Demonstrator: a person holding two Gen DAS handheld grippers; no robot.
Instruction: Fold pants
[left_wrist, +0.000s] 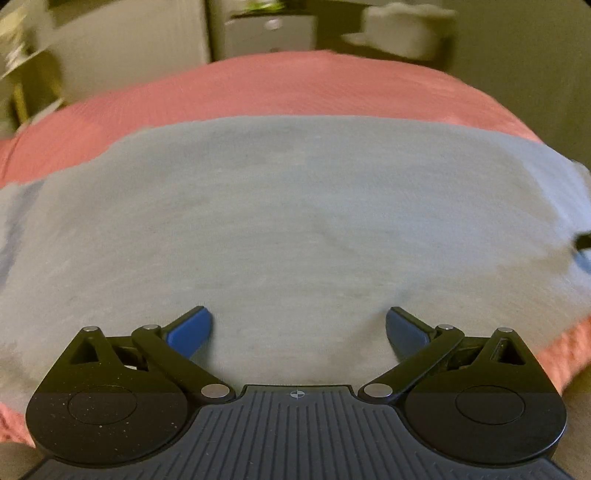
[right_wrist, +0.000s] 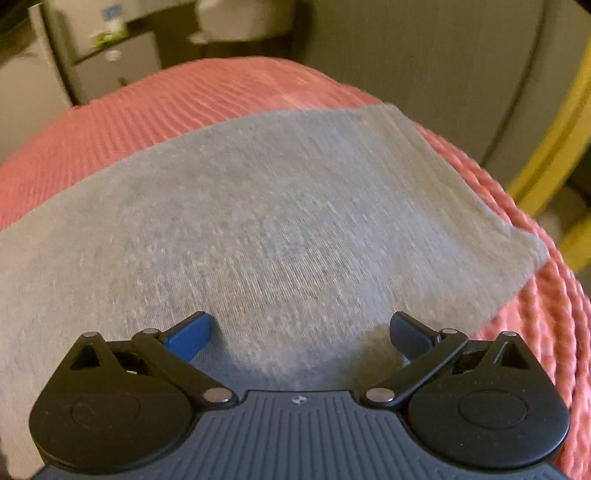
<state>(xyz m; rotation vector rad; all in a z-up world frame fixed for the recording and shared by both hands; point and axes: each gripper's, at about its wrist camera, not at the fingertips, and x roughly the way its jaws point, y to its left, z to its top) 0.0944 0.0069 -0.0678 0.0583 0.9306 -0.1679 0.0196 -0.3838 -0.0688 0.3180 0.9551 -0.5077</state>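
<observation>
Left wrist: risk of pinching only the top layer of the grey pants (left_wrist: 295, 221) and dragging the stack crooked, or snagging the pink bedspread (left_wrist: 258, 88) at the near hem. Left gripper (left_wrist: 298, 330) low over the near edge, aimed flat across the cloth, jaws spread wide, nothing held. Pants lying smooth across the bedspread. Heavy blur, so likely moving fast.

Right wrist: same risk at the far-right corner, loose edge could flip or bunch. Right gripper (right_wrist: 300, 332) hovering above the pants (right_wrist: 280, 229), tilted slightly, jaws wide apart, empty. Corner resting on the bedspread (right_wrist: 184, 96).
</observation>
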